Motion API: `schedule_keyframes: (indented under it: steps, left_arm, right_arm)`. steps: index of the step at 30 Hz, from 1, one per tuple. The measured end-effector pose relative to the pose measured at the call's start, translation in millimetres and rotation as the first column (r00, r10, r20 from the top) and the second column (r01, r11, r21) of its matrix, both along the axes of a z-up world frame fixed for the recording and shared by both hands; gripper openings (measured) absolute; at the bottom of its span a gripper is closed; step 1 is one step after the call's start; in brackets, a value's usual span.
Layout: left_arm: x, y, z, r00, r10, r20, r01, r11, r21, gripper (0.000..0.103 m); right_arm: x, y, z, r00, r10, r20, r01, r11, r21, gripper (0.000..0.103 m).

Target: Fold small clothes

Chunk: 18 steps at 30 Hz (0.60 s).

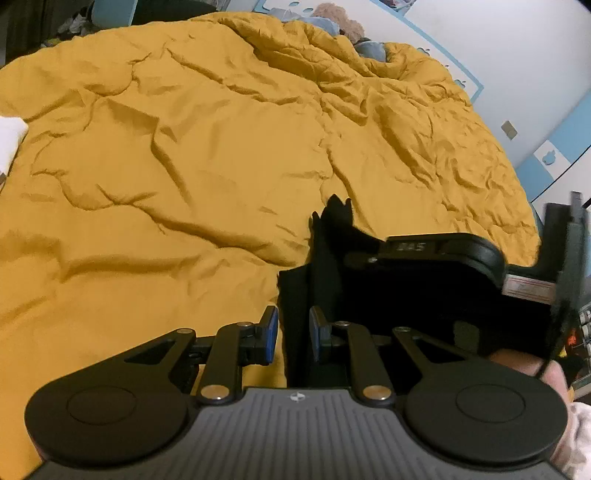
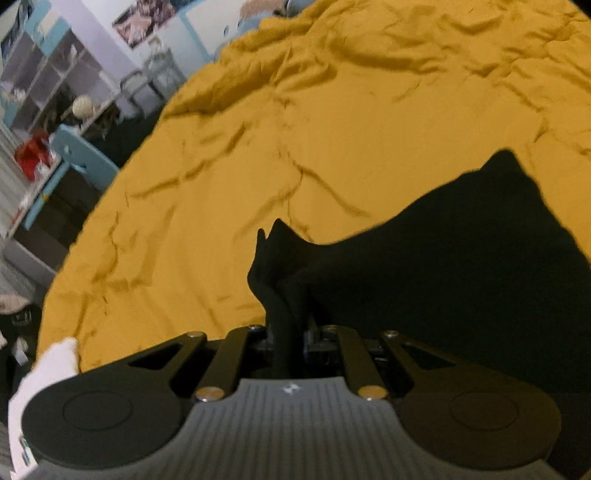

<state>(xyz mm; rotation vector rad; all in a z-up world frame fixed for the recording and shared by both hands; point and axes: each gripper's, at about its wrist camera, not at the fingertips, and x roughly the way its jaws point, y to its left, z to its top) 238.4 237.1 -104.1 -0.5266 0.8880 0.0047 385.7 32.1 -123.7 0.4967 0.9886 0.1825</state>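
I see my right gripper (image 2: 290,338) clamped tight on a bunched edge of the black garment (image 2: 461,266), above the yellow bedspread (image 2: 295,129). My left gripper (image 1: 293,338) stands slightly apart, black cloth between its pads; grip uncertain.

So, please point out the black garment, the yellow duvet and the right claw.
black garment (image 2: 461,258), right wrist view, on its spread cloth.
yellow duvet (image 1: 203,147), left wrist view, on wrinkled middle.
right claw (image 2: 291,338), right wrist view, between fingertips.

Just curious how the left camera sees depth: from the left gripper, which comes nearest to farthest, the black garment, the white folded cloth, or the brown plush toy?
1. Black garment, between the left gripper's fingers.
2. White folded cloth, far left edge.
3. Brown plush toy, top, past the yellow quilt.
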Motion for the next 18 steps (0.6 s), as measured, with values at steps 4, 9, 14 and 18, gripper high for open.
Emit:
schedule_keyframes:
  steps: [4, 9, 14, 18]
  left_arm:
    - [-4, -1, 0, 1.0, 0.004, -0.006, -0.004, 1.0, -0.003, 0.023]
    - [-19, -3, 12, 1.0, 0.007, 0.027, -0.007, 1.0, -0.017, 0.035]
    - [-43, -2, 29, 0.998, 0.022, 0.066, -0.02, 0.999, -0.031, 0.041]
    - [-65, 2, 40, 0.994, 0.008, 0.112, 0.0, 0.998, -0.066, 0.054]
  right_arm:
    - [0, 1, -5, 0.997, 0.068, -0.031, -0.068, 0.998, -0.006, 0.012]
    - [-27, 1, 46, 0.987, 0.144, 0.077, -0.146, 0.989, 0.023, 0.031]
    - [-74, -18, 111, 0.956, 0.174, 0.237, -0.2, 0.976, 0.091, 0.036]
    - [-106, -41, 141, 0.931, 0.186, 0.314, -0.236, 0.963, 0.131, 0.042]
